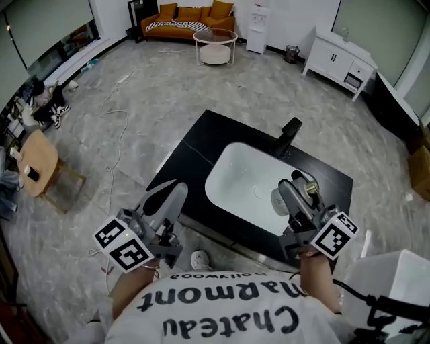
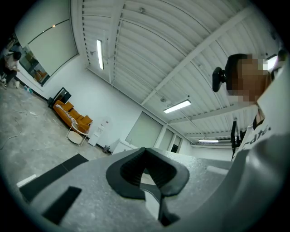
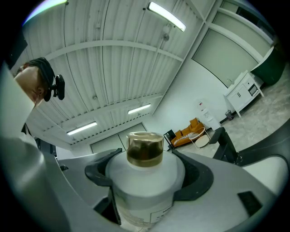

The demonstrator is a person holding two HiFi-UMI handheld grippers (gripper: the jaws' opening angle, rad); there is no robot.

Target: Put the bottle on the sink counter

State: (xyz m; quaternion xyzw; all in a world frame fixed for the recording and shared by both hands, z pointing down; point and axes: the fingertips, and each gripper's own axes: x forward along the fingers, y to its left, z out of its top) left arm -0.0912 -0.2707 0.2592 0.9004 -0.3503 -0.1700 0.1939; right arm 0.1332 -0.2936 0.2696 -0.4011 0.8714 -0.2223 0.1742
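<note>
Jaws of my right claw point(image 3: 147, 176) are part-way closed on the bottle point(image 3: 144, 192), the dark pads point(image 3: 195, 180) pressed to either side of its white body; its gold cap point(image 3: 145, 149) stands above them, toward the ceiling lights; in the head view I hold the bottle over the right side of the white basin point(image 1: 235, 171), close to the desk's near edge, with the claw's marker cube point(image 1: 334, 235) nearest my chest. My left claw point(image 2: 144, 170) is closed with nothing in it; its pads point(image 2: 125, 174) meet at the tips with only a sliver of gap lower down; in the head view it sits at the near left corner of the desk point(image 1: 222, 131), well apart from the bottle. Beyond the basin a black tap point(image 1: 289, 134) stands at the far rim; the desk is black and sits on a grey floor; across the room are an orange sofa point(image 1: 188, 17), a round table point(image 1: 215, 46) and a white cabinet point(image 1: 336, 60); a wooden chair point(image 1: 40, 161) is off to the left.
</note>
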